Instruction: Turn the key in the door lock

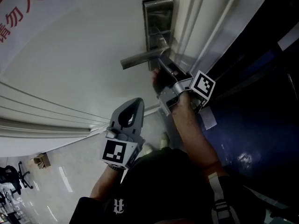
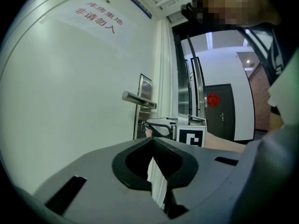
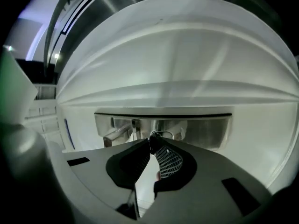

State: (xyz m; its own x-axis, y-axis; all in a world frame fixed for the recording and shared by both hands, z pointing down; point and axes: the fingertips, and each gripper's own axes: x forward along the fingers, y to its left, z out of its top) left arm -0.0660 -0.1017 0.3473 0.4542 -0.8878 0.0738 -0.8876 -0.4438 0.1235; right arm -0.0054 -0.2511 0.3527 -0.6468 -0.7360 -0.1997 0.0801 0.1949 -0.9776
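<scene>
A steel lock plate [image 1: 159,17] with a lever handle [image 1: 140,58] sits on the white door [image 1: 79,64]. My right gripper [image 1: 163,60] reaches in just under the handle. In the right gripper view its jaws [image 3: 151,144] are shut on the dark head of a key [image 3: 153,138] that stands in the lock plate [image 3: 210,130], with a wire key ring [image 3: 162,134] above the tips and the handle [image 3: 117,134] to the left. My left gripper [image 1: 138,102] hangs lower and further from the door, shut with nothing in it [image 2: 152,143].
A paper notice with red characters [image 2: 96,20] is stuck high on the door. The metal door frame [image 1: 205,27] runs right beside the lock. In the left gripper view an open corridor with a dark door [image 2: 219,108] shows beyond the frame. The person's forearm [image 1: 194,125] crosses below the lock.
</scene>
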